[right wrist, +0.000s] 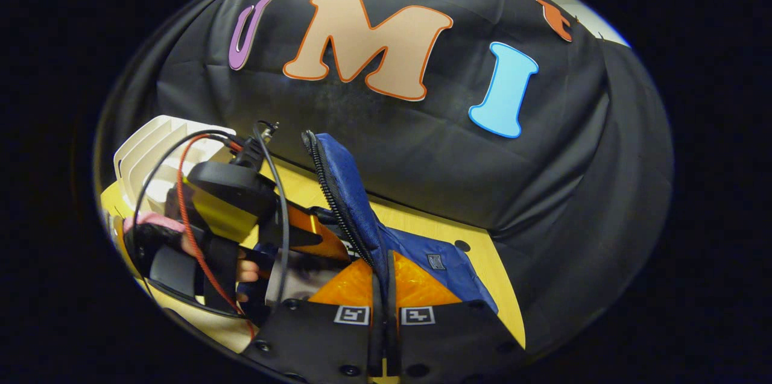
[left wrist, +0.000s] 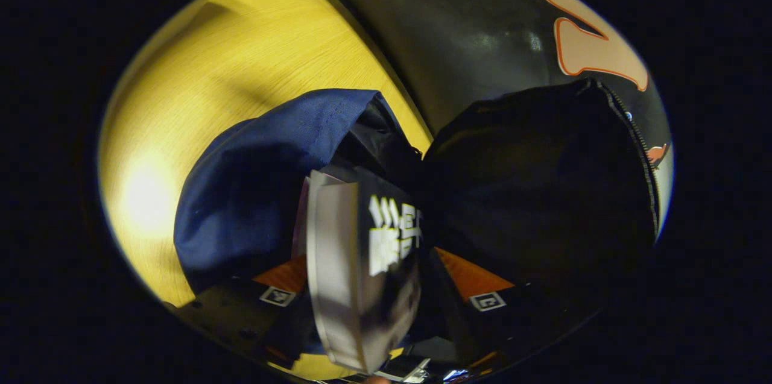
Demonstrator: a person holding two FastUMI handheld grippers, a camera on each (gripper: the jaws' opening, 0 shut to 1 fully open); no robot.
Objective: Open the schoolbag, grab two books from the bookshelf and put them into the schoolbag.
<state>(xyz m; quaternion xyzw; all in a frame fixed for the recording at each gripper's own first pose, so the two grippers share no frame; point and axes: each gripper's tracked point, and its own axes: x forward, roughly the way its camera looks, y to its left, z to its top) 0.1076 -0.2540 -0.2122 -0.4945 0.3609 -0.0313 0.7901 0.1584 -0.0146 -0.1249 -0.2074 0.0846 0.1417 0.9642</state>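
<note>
Left tongs [left wrist: 368, 287] grip a book [left wrist: 362, 263] over the schoolbag [left wrist: 259, 191]; right tongs [right wrist: 384, 311] pinch its rim.

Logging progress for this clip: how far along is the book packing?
Done: the schoolbag is unzipped, and the right gripper pinches its zipper edge up. In hand: the left gripper holds a book at the bag's mouth. Left: release it inside. Whether it is the first or second book, I cannot tell.
</note>
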